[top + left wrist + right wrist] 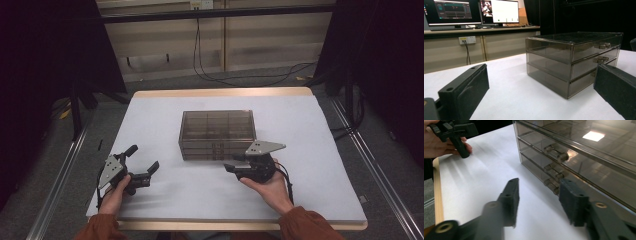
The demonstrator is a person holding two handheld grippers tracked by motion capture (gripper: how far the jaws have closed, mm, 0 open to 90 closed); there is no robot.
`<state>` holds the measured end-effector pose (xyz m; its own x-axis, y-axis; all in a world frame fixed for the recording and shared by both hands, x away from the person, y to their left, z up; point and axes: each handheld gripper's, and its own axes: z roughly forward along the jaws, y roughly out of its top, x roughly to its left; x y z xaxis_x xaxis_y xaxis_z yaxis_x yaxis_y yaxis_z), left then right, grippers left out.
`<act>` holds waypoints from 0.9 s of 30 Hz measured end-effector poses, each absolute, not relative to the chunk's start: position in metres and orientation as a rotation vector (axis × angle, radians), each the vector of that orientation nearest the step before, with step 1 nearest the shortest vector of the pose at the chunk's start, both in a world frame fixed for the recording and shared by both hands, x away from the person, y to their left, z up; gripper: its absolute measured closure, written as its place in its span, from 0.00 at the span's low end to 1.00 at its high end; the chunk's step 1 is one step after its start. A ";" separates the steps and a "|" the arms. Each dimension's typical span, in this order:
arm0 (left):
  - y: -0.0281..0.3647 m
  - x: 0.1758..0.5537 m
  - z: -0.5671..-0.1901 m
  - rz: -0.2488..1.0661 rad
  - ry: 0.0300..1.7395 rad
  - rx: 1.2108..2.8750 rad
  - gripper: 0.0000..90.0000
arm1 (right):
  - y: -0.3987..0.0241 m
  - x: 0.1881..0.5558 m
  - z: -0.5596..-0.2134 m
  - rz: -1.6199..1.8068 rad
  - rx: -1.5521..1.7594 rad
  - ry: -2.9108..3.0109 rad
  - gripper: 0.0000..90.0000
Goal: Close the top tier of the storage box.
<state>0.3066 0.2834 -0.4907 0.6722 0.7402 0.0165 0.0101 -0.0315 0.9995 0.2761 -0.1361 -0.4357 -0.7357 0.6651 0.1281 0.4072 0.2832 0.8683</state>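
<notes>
Drawers all look shut on the smoky three-drawer organiser (217, 134), which stands mid-frame on the white surface (320, 165) in the high view. The right tool (231, 167) sits just below its front, jaws apart with nothing between them, near the lowest knob (551, 185). The left tool (144, 162), lower left, rests spread wide and idle. Judging by this, any drawer work remains to do.

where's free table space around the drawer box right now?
Bare white table: the strip behind the smoky three-drawer box, both side margins, and the front middle between the left gripper and right gripper. Crowded only at the box's drawer front, where the right gripper sits.
</notes>
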 end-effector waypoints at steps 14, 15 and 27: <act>0.283 0.306 -0.491 0.650 0.653 1.504 0.00 | -0.180 0.254 -0.430 1.427 1.097 2.198 0.26; 0.284 0.306 -0.491 0.650 0.653 1.505 0.00 | -0.183 0.253 -0.429 1.419 1.101 2.191 0.26; 0.285 0.306 -0.491 0.654 0.649 1.515 0.00 | -0.217 0.255 -0.443 1.296 1.223 2.110 0.16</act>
